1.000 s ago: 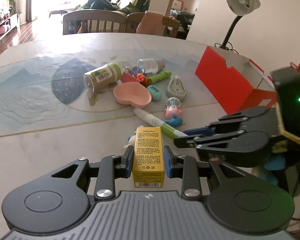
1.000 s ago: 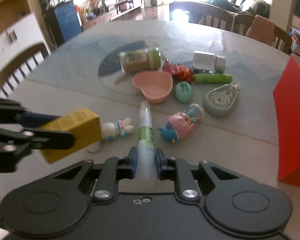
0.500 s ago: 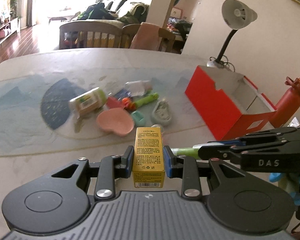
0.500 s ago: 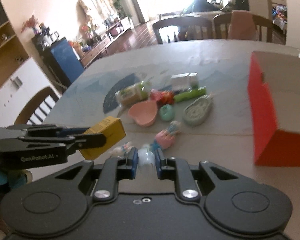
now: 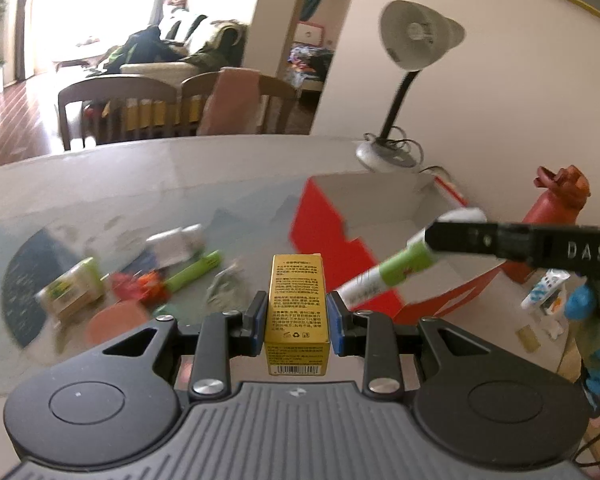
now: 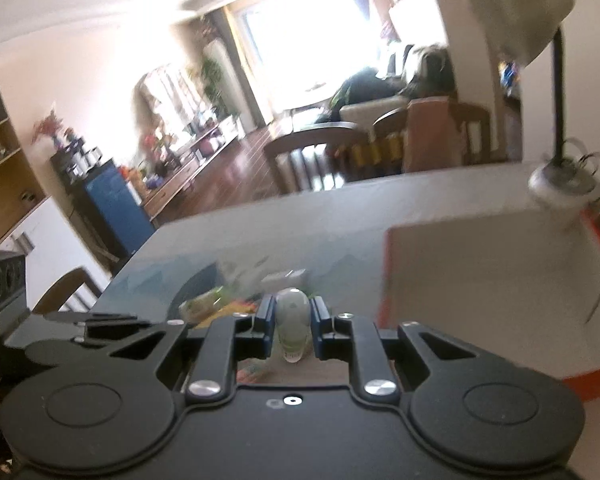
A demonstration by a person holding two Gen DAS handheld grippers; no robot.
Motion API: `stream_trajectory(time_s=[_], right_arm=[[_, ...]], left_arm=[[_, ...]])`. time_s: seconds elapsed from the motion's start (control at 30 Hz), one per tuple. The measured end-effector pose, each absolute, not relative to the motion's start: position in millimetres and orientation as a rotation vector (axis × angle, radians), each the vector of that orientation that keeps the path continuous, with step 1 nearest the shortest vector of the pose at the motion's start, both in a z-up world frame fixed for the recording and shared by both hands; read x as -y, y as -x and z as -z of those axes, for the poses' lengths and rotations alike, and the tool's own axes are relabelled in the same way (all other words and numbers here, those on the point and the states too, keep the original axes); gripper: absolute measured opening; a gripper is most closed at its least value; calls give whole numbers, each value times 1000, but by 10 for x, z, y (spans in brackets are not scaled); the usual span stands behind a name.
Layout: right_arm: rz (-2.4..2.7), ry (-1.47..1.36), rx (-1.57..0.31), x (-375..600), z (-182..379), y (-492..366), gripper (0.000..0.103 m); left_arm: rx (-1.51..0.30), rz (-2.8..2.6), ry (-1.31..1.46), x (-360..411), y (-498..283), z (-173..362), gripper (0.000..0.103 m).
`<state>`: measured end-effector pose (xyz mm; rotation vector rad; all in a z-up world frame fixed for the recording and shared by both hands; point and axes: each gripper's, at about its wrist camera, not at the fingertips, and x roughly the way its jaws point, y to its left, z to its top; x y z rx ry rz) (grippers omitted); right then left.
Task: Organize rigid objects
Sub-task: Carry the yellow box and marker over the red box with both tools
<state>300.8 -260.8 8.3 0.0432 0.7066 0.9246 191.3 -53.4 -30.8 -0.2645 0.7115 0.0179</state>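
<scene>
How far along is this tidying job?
Early. The red box looks empty inside. In hand: the left gripper clamps a yellow carton, the right gripper a green-and-white tube. Left: the blurred toys and bottles scattered on the table.

Both handheld tools are matte black plastic: the left gripper (image 5: 297, 316) has a ribbed grey deck, round side discs, silver screws and blue-padded fingers (image 5: 335, 322), while the right gripper (image 6: 293, 322) matches it and carries white "DAS" lettering on its side.
</scene>
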Motion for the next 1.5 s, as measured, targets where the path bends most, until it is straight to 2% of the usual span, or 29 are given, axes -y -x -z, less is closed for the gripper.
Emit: stream_trajectory(time_s=[0.3, 0.9, 1.27, 1.5], right_arm=[[-781, -29, -678, 3027, 42, -3632, 17], [-628, 69, -709, 3362, 610, -4496, 17], [-627, 130, -706, 3398, 809, -4592, 17], [-671, 178, -786, 3469, 902, -4401, 17]], left_arm=[[-737, 56, 215, 1076, -2634, 239, 30], [-925, 60, 80, 1786, -3997, 742, 30], [-1024, 44, 46, 1977, -4452, 1063, 30], [-1074, 50, 58, 1997, -4561, 1172, 30]])
